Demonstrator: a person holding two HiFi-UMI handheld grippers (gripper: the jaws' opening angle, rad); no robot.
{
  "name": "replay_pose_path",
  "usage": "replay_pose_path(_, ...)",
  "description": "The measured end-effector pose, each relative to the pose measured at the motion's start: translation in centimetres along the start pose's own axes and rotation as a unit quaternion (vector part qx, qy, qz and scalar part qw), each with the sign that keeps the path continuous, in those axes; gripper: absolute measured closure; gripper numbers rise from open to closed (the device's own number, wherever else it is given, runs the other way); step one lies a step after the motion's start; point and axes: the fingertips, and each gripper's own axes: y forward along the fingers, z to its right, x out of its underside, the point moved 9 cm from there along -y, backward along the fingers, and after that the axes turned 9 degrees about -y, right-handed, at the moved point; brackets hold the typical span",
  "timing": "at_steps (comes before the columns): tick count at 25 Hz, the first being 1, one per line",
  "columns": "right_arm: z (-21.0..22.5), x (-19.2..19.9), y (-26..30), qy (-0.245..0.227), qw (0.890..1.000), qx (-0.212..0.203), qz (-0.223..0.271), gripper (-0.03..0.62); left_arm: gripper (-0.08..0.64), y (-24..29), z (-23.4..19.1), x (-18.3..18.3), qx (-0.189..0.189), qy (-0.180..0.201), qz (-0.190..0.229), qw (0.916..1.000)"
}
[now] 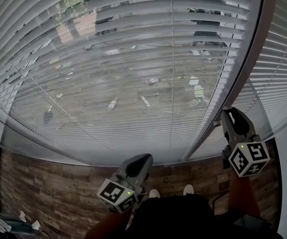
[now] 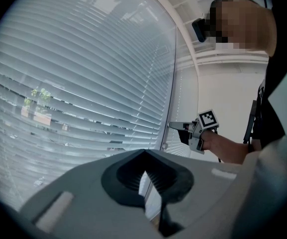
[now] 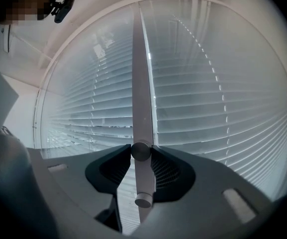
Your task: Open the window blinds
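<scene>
Both arms reach level toward the mullion (image 1: 233, 83). The right hand-held gripper (image 1: 227, 114) clamps the single tilt wand (image 3: 142, 113) right at it; the left hand-held gripper (image 1: 144, 158), jaws together and empty, hovers left of it. Two lowered white slatted blinds (image 1: 108, 59) flank the mullion, slats angled, outdoors showing through.

Blinds (image 1: 133, 59) with half-open slats hang ahead of the left gripper (image 1: 142, 159); the right gripper (image 1: 225, 114) is just beside a dark post (image 1: 242, 63).
</scene>
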Motion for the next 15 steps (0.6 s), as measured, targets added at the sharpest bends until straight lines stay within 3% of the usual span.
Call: replay_pose_path(15,-0.01,-0.13,0.15,-0.045,0.999,0.0,-0.011,0.445,0.56,0.33,-0.41,0.39,0.003,0.001,0.006,1.0)
